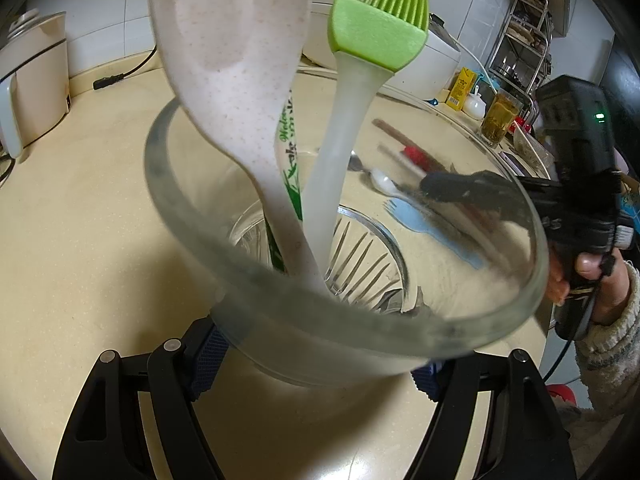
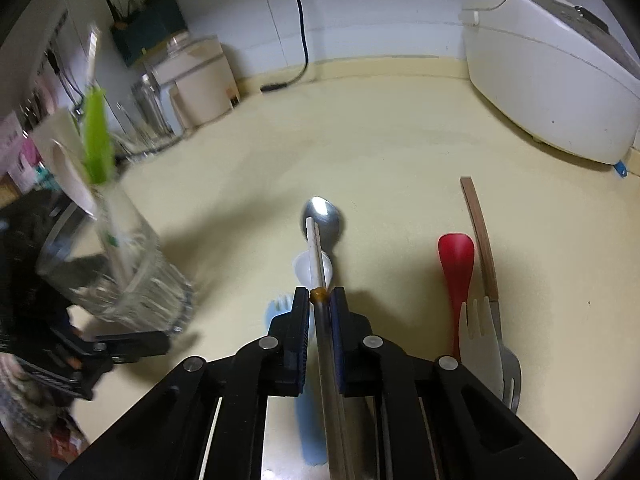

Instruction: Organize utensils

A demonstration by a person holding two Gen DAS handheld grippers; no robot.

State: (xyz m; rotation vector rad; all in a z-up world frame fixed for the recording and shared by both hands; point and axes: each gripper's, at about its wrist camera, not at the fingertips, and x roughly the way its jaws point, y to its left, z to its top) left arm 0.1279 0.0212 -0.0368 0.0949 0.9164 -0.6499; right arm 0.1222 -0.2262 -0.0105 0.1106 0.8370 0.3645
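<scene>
At about nine o'clock in the right wrist view, the left gripper (image 2: 120, 346) has its fingers closed against the sides of a clear ribbed glass (image 2: 132, 276), which it holds tilted over the cream tabletop (image 2: 400, 140). In the left wrist view the glass's rim (image 1: 280, 300) fills the centre, blue finger pads (image 1: 208, 360) pressing its wall at seven and five o'clock. Standing in the glass are a speckled white rice paddle (image 1: 236, 60) toward eleven o'clock, a white handle with green print (image 1: 290, 148) whose lettering starts "Wel" and is otherwise unreadable, and a basting brush with green bristles (image 1: 380, 24) at one o'clock. Metal fork tines (image 1: 356, 264) show through the glass's base.

Moving right, the right gripper (image 2: 320, 300) sits at six o'clock of its own view, fingers nearly together and clamped on a pale chopstick pair with an amber band (image 2: 319, 264). The sticks' tips lie over a white plastic spoon (image 2: 300, 268) and a steel spoon (image 2: 326, 216); a light blue fork (image 2: 280, 308) lies just left of the fingers.

Toward four o'clock lie a red spoon (image 2: 456, 252), a brown wooden stick (image 2: 478, 220), a cream fork (image 2: 478, 332) and a steel utensil (image 2: 514, 376), close together. A white rice cooker (image 2: 552, 68) stands at two o'clock. In the left wrist view a yellow carton (image 1: 462, 88) at two o'clock bears print too small to read.
</scene>
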